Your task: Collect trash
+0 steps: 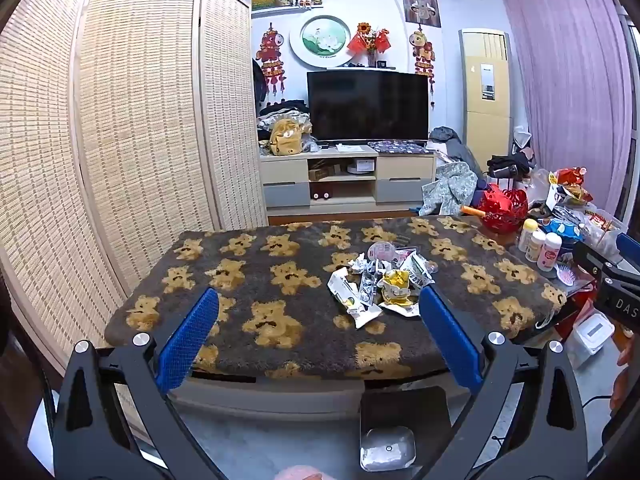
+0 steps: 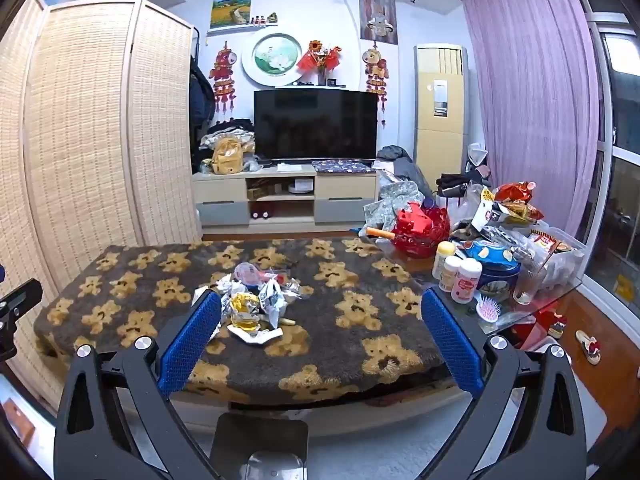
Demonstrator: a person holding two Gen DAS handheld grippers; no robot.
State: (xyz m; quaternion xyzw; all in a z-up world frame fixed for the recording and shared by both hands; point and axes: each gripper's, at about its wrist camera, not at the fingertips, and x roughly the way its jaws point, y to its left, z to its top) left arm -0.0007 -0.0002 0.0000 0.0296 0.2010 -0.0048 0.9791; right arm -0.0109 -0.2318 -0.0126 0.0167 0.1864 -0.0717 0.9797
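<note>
A pile of crumpled wrappers and foil, the trash (image 1: 380,280) (image 2: 256,304), lies on the table's teddy-bear cover (image 1: 260,280) (image 2: 352,320). My left gripper (image 1: 319,300) is open and hangs before the table's near edge, short of the pile, which sits towards its right finger. My right gripper (image 2: 320,300) is open too, with the pile behind its left finger (image 2: 192,336). Neither holds anything. A dark square bin (image 1: 400,412) (image 2: 260,436) stands on the floor below the near edge. Each gripper's black body shows at the edge of the other's view.
The table's right end is crowded: white bottles (image 2: 460,276), a blue tin (image 2: 496,268), a red basket (image 2: 420,228), a glass (image 2: 528,284), a pink hairbrush (image 2: 488,308) and snack bags. A woven folding screen (image 1: 120,120) stands at the left. A TV stand (image 1: 344,180) is behind the table.
</note>
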